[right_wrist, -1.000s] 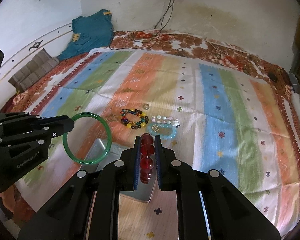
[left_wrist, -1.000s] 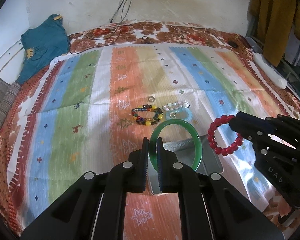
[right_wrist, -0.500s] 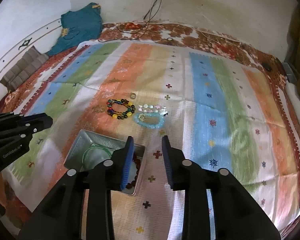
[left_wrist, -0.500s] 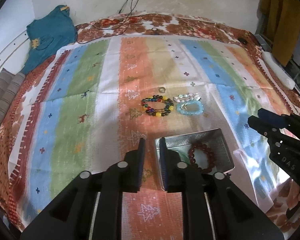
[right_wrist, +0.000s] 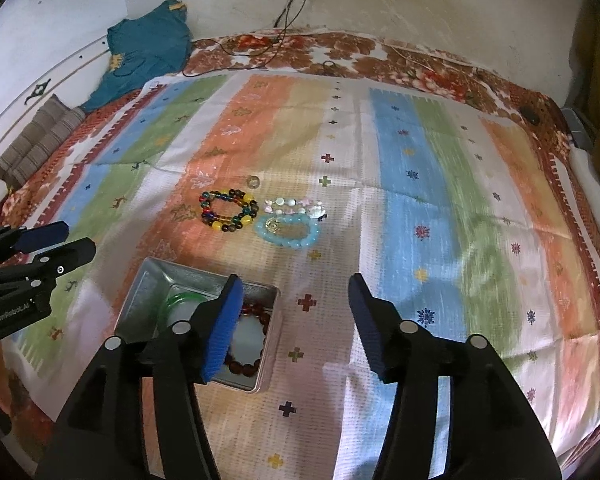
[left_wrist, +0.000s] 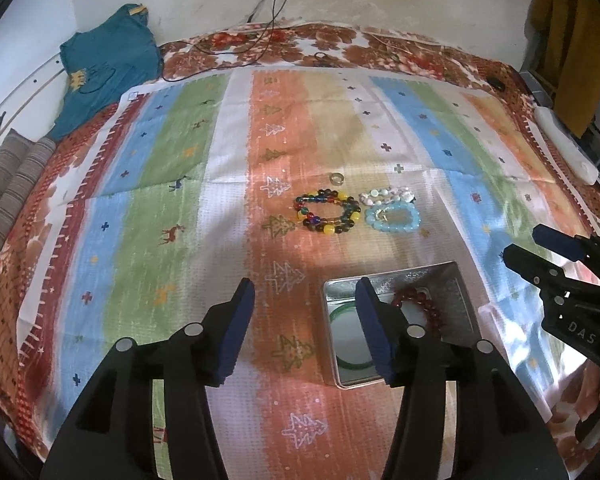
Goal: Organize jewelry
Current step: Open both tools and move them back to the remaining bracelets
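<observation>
A silver tin (left_wrist: 456, 280) (right_wrist: 148, 284) lies on the striped cloth, holding a green bangle (left_wrist: 342, 312) (right_wrist: 176, 300) and a red bead bracelet (left_wrist: 424, 308) (right_wrist: 256, 314). Beyond it lie a multicolour bead bracelet (left_wrist: 327, 212) (right_wrist: 228, 211), a pale blue bracelet (left_wrist: 392, 219) (right_wrist: 288, 232), a white bead bracelet (left_wrist: 386, 196) (right_wrist: 296, 206) and a small ring (left_wrist: 337, 178) (right_wrist: 253, 181). My left gripper (left_wrist: 304, 320) hovers over the tin's left side, jaws opening, nothing between them. My right gripper (right_wrist: 294, 320) hangs just right of the tin, jaws opening, also empty.
A teal garment (left_wrist: 108, 64) and folded striped cloth (left_wrist: 12, 184) lie at the far left. Cables (left_wrist: 268, 12) hang from the wall. A white bar-shaped object (left_wrist: 564, 144) rests at the right edge, below a hanging mustard garment (left_wrist: 568, 32).
Both grippers were shut, the left on the green bangle, the right on the red bracelet. Both pieces dropped into the tin and both pairs of jaws have spread apart.
</observation>
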`<state>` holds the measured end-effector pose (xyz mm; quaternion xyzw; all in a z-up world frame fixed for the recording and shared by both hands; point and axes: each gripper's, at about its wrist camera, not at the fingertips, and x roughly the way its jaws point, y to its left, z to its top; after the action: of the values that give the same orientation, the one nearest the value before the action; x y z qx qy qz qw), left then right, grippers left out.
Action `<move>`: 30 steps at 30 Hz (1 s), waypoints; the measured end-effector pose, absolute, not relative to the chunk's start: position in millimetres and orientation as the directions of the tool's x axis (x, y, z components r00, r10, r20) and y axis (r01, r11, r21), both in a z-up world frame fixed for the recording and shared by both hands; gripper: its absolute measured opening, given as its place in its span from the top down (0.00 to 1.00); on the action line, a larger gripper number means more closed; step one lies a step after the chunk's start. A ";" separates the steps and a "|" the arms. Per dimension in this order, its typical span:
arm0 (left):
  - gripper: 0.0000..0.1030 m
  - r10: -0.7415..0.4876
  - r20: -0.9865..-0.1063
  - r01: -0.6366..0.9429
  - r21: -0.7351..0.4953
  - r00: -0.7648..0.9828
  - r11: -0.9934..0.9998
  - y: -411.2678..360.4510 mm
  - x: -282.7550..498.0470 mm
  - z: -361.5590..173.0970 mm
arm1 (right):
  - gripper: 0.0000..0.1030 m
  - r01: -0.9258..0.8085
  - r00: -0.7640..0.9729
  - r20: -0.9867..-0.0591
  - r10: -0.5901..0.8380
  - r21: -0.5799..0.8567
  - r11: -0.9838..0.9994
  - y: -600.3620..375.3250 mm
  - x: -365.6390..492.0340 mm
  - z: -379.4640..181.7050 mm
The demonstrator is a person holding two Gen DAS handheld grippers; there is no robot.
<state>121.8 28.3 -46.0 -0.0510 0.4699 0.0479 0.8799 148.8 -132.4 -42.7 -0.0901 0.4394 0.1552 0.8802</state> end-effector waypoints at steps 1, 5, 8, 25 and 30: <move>0.46 0.036 -0.831 -0.133 -0.046 0.555 0.990 28.9 122.4 -45.9 | 0.44 -0.352 0.566 -0.802 0.193 -0.023 0.936 -132.1 149.3 -42.9; 0.45 0.036 -0.831 -0.134 -0.046 0.555 0.990 29.6 123.0 -46.0 | 0.42 -0.348 0.566 -0.802 0.192 -0.022 0.937 -131.8 152.1 -42.5; 0.39 0.036 -0.837 -0.138 -0.048 0.546 0.989 30.5 127.3 -47.6 | 0.39 -0.341 0.559 -0.805 0.199 -0.004 0.940 -133.2 157.8 -43.3; 0.35 0.050 -0.842 -0.147 -0.035 0.538 0.988 41.9 163.1 -61.8 | 0.31 -0.303 0.549 -0.816 0.178 0.004 0.953 -137.3 199.9 -52.8; 0.34 0.045 -0.845 -0.167 -0.053 0.534 0.985 48.7 175.0 -68.2 | 0.29 -0.306 0.546 -0.820 0.172 -0.005 0.952 -133.3 210.6 -58.8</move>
<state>175.0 48.7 -68.2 -0.0637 0.4791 0.0606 0.8734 210.6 -133.3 -58.8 -0.0736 0.4565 0.1364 0.8761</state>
